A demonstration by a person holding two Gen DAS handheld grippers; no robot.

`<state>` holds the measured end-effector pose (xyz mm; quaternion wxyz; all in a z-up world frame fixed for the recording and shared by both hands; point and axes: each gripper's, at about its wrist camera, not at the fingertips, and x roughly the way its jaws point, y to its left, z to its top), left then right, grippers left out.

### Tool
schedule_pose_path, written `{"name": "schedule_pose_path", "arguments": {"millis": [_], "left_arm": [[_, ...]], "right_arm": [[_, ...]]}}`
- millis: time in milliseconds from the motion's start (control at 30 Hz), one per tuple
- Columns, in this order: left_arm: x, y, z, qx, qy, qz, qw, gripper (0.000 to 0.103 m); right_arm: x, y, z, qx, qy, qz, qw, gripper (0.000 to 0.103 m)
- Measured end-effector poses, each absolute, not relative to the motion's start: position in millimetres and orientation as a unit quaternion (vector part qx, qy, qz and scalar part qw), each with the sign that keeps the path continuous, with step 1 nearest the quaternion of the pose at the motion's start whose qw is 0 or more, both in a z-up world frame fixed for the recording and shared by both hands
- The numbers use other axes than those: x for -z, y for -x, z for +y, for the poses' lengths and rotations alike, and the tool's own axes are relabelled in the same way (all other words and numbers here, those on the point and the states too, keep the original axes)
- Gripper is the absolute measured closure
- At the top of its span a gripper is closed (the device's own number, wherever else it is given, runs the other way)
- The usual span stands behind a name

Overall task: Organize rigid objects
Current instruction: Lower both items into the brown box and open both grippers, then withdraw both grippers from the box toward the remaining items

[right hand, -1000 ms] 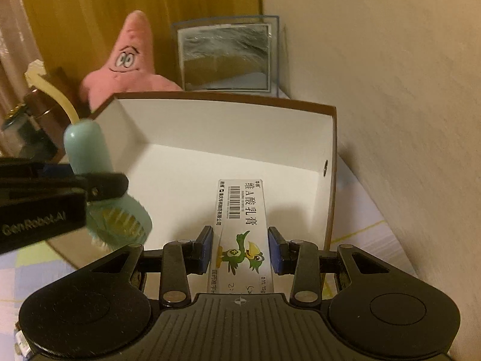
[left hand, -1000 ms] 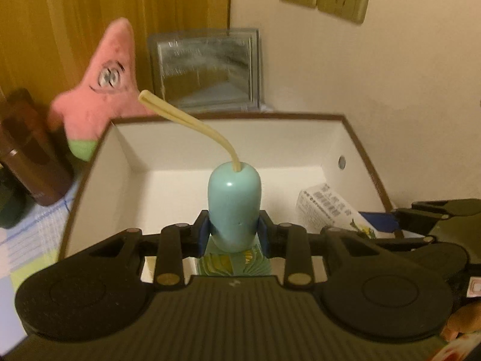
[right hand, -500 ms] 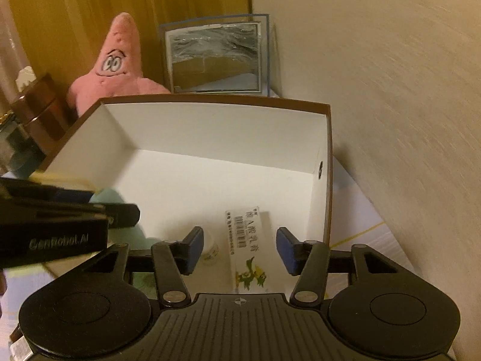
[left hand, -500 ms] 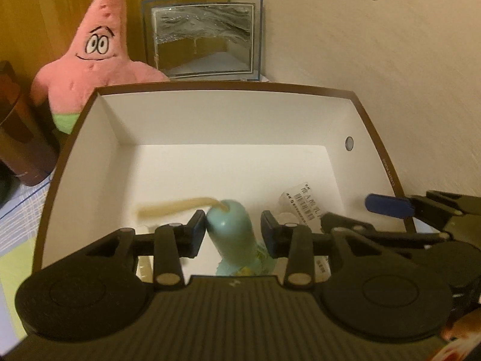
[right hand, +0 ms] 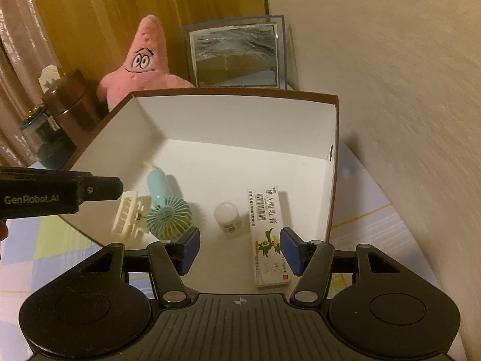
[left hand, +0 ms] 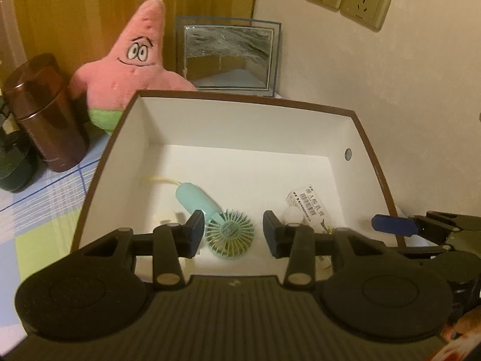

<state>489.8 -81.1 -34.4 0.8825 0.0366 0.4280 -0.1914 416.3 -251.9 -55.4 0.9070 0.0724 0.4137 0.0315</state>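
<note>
The box point(right hand: 332, 162) is white inside with a brown rim and holds a mint-green fan point(right hand: 168, 210), a cream clip point(right hand: 127, 215) and a white carton point(right hand: 269, 234) printed with a green bird. Behind the box stands a pink star plush point(right hand: 144, 63) with green shorts; to its left, a glossy brown canister point(left hand: 45, 114). The cloth point(left hand: 36, 210) beneath is checked blue, white and lime.

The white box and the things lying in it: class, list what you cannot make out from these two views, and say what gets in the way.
- Cream clip: left wrist view, mostly behind the left gripper.
- Carton: left wrist view, lower half behind that gripper's finger; small print unreadable.
- Small jar: label too small, both views.
- Box near wall: hidden by both grippers' bodies.
</note>
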Motion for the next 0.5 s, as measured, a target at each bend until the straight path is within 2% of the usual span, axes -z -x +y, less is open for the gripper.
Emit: {"name": "schedule_pose_path", "arguments": {"millis": [500], "left_arm": [[9,-428,-53,0.168,-0.008,0.402,0.900,0.062]], "right_arm": [[29,-378,-236,-0.052,-0.068,0.390,0.917,0.044]]}}
